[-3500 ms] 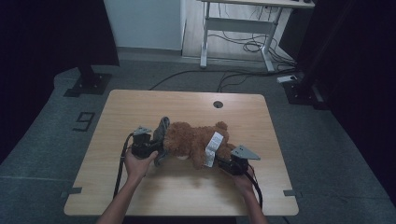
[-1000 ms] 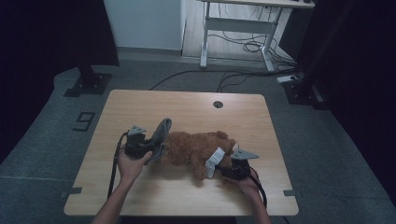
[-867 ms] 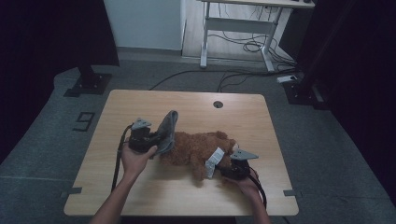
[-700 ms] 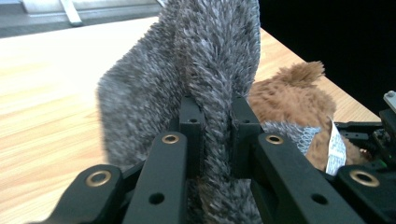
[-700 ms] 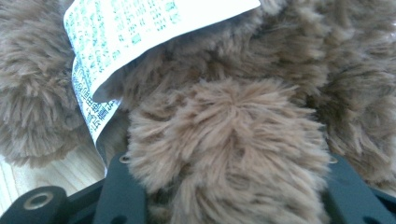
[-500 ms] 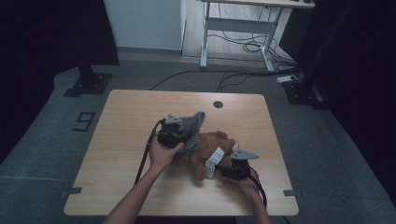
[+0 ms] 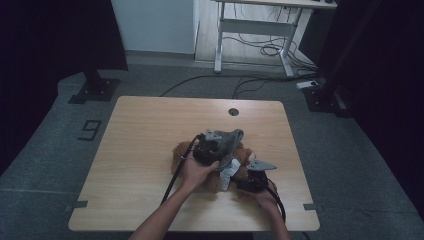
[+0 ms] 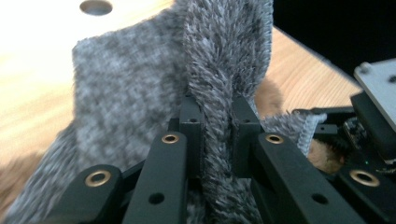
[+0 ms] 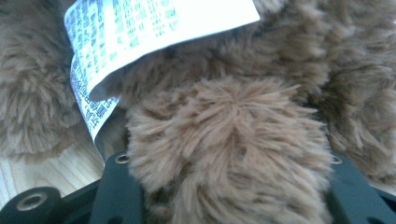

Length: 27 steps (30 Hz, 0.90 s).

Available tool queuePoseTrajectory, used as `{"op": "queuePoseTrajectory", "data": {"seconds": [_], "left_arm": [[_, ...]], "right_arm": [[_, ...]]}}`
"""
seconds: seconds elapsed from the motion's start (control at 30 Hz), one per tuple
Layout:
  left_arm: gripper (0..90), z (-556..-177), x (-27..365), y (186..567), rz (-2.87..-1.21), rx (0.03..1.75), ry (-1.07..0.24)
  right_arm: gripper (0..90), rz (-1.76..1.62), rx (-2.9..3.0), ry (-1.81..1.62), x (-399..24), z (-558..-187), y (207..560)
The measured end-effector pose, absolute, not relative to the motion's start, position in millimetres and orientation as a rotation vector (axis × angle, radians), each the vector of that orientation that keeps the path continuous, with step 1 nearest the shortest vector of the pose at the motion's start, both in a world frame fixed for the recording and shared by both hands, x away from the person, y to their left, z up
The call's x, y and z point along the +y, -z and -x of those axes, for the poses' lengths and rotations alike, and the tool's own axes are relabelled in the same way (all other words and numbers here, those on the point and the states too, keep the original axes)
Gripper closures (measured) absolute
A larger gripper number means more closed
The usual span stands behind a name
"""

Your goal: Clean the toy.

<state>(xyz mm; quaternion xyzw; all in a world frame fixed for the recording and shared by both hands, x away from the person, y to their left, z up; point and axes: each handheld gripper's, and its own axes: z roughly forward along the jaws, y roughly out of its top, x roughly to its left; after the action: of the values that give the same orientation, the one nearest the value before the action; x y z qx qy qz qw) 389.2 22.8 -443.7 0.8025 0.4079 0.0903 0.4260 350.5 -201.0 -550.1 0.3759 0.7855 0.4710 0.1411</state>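
Lab or recording studio setting. Light wooden table with cable hole stands on grey carpet floor, centred under fixed overhead camera. Black curtains hang at left and right, dark stand base at far left. Tape marks on floor left of table. White-framed desk at far side, loose cables and power strip beneath it.

Fuzzy grey cloth, shaggy brown plush toy
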Motion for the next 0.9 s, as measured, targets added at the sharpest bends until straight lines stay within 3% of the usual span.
{"op": "queuePoseTrajectory", "data": {"seconds": [0.5, 0.9], "left_arm": [[78.4, -370.9, 122.2, 436.4, -1.906, 1.115, -0.329], [78.1, -357.5, 180.1, 468.9, -1.894, 1.241, -0.323]], "right_arm": [[50.4, -1.096, 2.283, -1.356, -199.9, -350.4, 550.3], [50.4, -1.106, 2.286, -1.352, -200.5, -350.8, 550.5]]}}
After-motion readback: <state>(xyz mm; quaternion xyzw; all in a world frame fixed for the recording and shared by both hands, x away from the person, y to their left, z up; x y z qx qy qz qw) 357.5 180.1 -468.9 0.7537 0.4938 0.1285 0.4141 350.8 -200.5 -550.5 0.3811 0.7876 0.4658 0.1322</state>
